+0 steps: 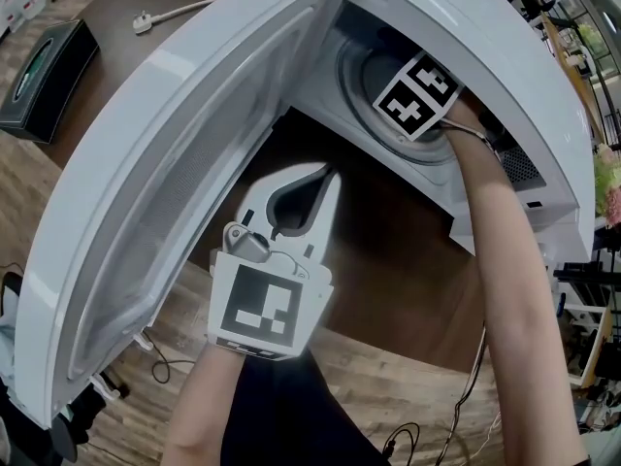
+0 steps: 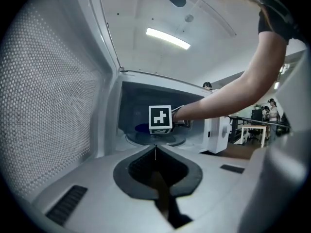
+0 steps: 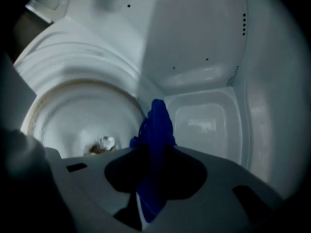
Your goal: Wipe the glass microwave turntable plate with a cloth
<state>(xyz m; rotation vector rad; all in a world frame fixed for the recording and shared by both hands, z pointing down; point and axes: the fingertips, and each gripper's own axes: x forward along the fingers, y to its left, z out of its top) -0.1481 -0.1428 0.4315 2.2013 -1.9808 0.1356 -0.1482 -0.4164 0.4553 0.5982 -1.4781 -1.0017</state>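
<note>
The glass turntable plate (image 3: 82, 120) lies on the floor of the open white microwave (image 1: 505, 56), with a brown smear (image 3: 97, 148) near its middle. My right gripper (image 3: 155, 130) is inside the cavity, shut on a dark blue cloth (image 3: 156, 123) that sticks out past its tips, just above the plate's right edge. In the head view only its marker cube (image 1: 417, 95) and the person's forearm show. My left gripper (image 1: 328, 175) hovers outside in front of the opening, shut and empty. From there I see the plate (image 2: 155, 140) and a bit of blue cloth (image 2: 142, 128).
The microwave door (image 1: 165, 192) stands swung open at the left, close beside my left gripper. A black box (image 1: 44, 76) and a white plug with cord (image 1: 146, 22) lie on the brown table (image 1: 378, 250). Cables trail on the wooden floor below.
</note>
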